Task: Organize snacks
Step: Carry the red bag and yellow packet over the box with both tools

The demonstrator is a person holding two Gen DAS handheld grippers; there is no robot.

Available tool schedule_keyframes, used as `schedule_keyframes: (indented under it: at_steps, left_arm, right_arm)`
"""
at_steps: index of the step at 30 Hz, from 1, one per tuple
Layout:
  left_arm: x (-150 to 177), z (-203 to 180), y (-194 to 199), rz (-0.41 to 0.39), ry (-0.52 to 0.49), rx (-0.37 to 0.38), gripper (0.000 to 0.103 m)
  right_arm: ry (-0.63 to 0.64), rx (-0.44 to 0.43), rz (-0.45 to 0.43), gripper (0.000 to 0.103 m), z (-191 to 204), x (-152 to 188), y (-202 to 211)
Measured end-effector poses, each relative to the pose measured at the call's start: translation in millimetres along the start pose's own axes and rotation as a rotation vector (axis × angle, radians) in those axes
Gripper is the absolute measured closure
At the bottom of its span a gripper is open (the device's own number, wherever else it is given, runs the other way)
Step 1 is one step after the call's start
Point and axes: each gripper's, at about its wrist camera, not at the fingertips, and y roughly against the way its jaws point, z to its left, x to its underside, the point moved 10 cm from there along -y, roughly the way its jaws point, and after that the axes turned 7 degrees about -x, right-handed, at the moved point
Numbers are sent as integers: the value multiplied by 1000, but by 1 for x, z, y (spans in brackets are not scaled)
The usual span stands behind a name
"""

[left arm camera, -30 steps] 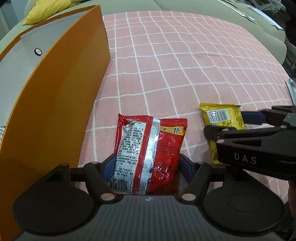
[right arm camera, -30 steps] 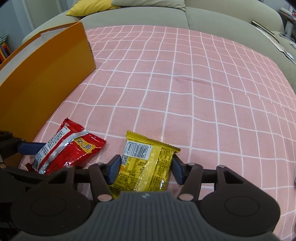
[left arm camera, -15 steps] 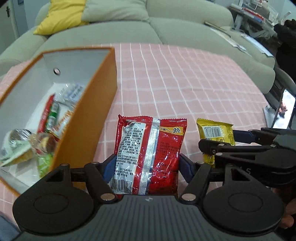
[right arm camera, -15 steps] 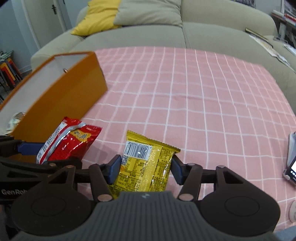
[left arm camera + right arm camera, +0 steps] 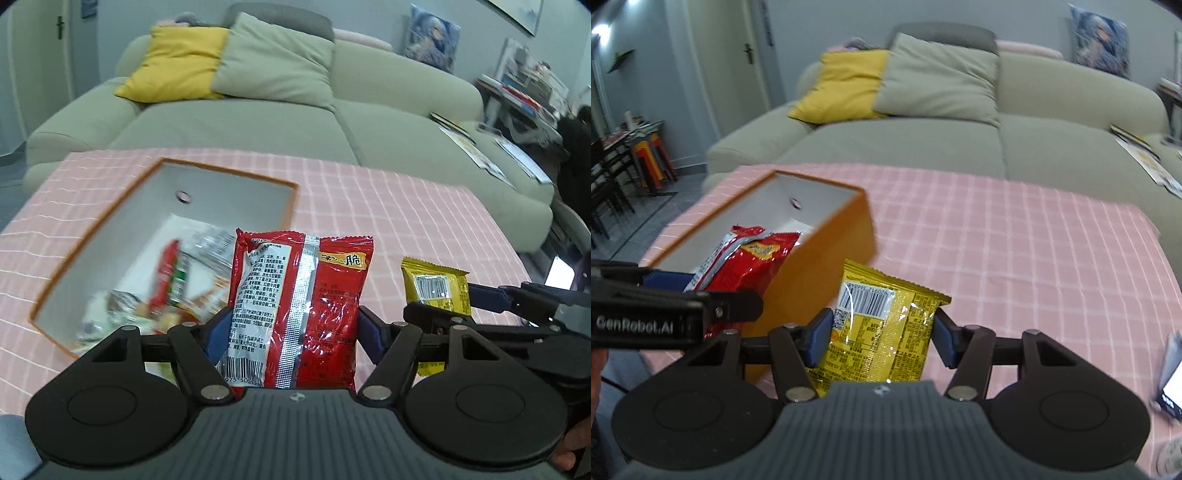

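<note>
My left gripper [image 5: 293,332] is shut on a red snack packet [image 5: 299,314] and holds it in the air over the near right part of the open orange box [image 5: 229,173]. The box holds several snack packets [image 5: 173,291]. My right gripper [image 5: 881,336] is shut on a yellow snack packet [image 5: 882,325], held in the air just right of the box [image 5: 812,273]. In the right wrist view the red packet [image 5: 746,258] and left gripper [image 5: 676,295] hang over the box's open top. In the left wrist view the yellow packet [image 5: 436,291] is to the right.
The box stands on a table with a pink checked cloth [image 5: 406,221]. A green sofa [image 5: 295,122] with a yellow cushion [image 5: 173,62] lies beyond it. A phone [image 5: 1174,387] lies at the table's right edge.
Both grippers have risen from the table with their packets and moved left. The red packet now hangs over the box opening, and the box's inside has come into view.
</note>
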Motion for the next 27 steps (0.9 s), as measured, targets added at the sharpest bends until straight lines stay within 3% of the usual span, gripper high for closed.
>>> schedule_keyframes:
  at_steps: [9,15,27]
  left_arm:
    - [-25,60,-5,0,33,-82,23]
    - [-33,92,-26,43,42,-129,23]
    - [-22,117,-90,183,-68,-210,23]
  right_arm:
    - [163,-78,-29,48,73,-47,-27]
    - [265,-109,-2,48,105,-66,-61]
    - [457,-52,96,48,103,-86,-156]
